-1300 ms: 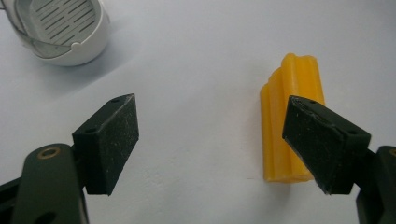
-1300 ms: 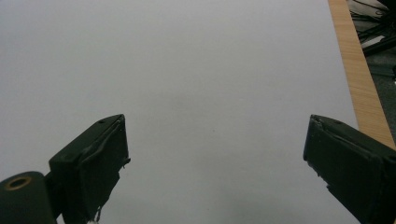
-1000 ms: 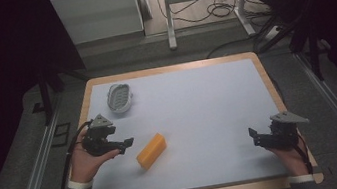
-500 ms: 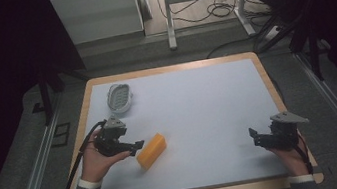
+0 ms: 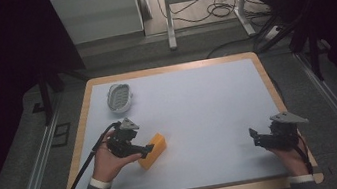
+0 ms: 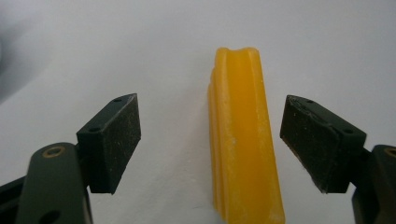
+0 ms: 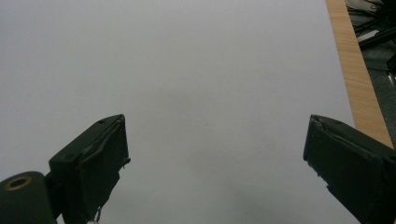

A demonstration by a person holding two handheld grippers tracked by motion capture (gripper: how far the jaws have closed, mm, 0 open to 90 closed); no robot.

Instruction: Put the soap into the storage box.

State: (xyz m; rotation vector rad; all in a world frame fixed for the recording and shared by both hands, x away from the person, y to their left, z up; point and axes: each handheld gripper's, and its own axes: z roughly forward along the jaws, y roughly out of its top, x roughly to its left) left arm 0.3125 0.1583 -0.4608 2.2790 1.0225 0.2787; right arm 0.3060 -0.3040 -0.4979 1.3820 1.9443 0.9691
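White matte sheet [image 5: 200, 115] over a wood-rimmed table [image 5: 168, 68] in a dim room, with a ridged, glossy yellow block [image 5: 153, 151] lying left of centre on it and a pale oval slotted dish [image 5: 119, 97] well apart near the far left corner. Left gripper [image 6: 212, 140] angled low across the block, jaws spread and straddling it, pads [image 6: 116, 140] apart from its sides, closer than a second ago when short of it. Right gripper [image 7: 215, 163] held by a hand [image 5: 292, 157] near the near right edge, jaws wide over bare sheet, unmoved.
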